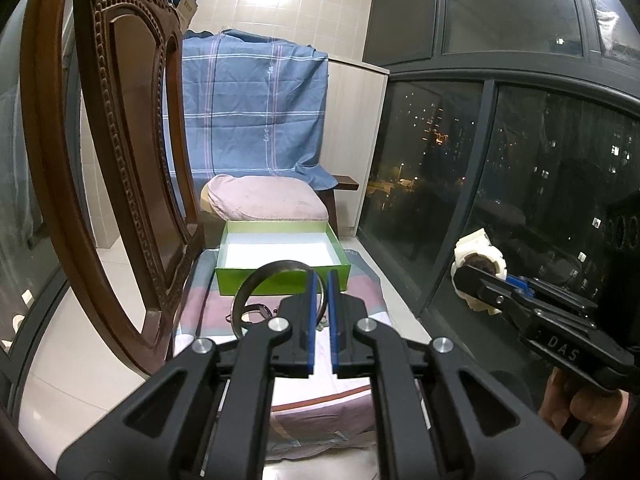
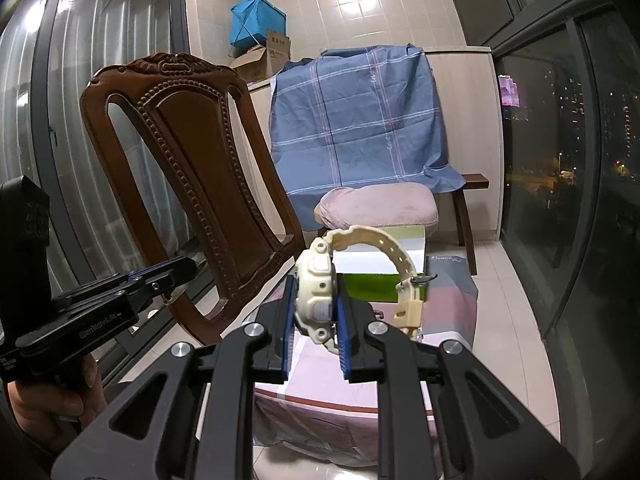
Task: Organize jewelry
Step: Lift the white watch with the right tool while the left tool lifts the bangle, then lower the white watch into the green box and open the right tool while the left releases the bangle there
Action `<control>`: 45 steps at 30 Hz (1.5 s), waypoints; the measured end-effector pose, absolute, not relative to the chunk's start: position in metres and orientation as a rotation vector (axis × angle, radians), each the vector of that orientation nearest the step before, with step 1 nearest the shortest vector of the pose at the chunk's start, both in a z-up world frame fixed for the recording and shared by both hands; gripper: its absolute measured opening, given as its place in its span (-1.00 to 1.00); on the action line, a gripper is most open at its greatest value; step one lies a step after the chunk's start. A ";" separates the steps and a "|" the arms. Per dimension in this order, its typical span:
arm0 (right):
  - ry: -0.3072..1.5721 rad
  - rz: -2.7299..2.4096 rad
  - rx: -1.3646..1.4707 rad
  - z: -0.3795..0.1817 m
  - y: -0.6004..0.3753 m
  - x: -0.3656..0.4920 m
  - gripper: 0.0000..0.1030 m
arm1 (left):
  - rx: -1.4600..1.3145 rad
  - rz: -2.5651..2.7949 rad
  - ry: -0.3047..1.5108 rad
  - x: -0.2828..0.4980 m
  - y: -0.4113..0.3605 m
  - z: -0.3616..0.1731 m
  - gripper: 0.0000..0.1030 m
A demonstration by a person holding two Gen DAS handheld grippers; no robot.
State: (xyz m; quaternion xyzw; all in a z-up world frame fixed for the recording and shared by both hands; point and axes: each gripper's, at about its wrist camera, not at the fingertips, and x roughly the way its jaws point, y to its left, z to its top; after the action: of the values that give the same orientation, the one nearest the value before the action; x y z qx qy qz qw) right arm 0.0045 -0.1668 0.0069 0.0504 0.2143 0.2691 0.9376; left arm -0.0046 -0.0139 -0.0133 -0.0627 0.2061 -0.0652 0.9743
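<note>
I see the cream watch (image 2: pixel 320 292) clamped between my right claw's (image 2: pixel 316 312) pads, lifted near the green box (image 1: pixel 280 252). My left claw (image 1: pixel 320 304) pinches a dark bangle (image 1: pixel 276 292) above the striped cloth (image 1: pixel 304 384).

The box (image 1: pixel 280 258) sits on the cloth-covered worktop (image 1: pixel 360 300), open side up. Just before the box the left tongs (image 1: pixel 321 280) pinch a bangle (image 1: pixel 256 280); right of it the right tongs (image 2: pixel 316 300) hold a watch (image 2: pixel 316 284). A chair (image 1: pixel 120 160) stands left of the box, a cushion (image 1: pixel 268 200) behind it.
</note>
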 end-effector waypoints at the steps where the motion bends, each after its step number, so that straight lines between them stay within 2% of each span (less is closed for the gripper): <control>1: 0.440 0.549 0.104 0.007 -0.166 0.006 -0.65 | -0.127 -0.132 0.418 -0.004 -0.014 -0.014 -0.90; 16: 0.463 0.553 0.108 0.008 -0.155 0.060 -0.65 | -0.124 -0.140 0.450 0.048 -0.004 -0.006 -0.90; 23: 0.495 0.567 0.117 0.036 -0.139 0.193 -0.65 | -0.139 -0.150 0.433 0.154 0.017 0.030 -0.89; 27: 0.554 0.525 0.086 0.028 -0.122 0.274 -0.65 | -0.172 -0.148 0.485 0.231 0.033 0.033 -0.89; 35: 0.729 0.470 0.047 -0.037 -0.091 0.391 -0.65 | -0.177 -0.095 0.661 0.363 0.053 -0.022 -0.89; 45: 0.921 0.424 0.006 -0.123 -0.060 0.464 -0.65 | -0.163 -0.065 0.923 0.456 0.050 -0.133 -0.89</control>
State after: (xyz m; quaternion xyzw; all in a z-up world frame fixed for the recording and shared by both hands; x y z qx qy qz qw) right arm 0.4641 -0.0604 -0.1233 0.0028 0.4411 0.2032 0.8742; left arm 0.4560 0.0501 -0.1330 -0.0785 0.4447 -0.0316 0.8917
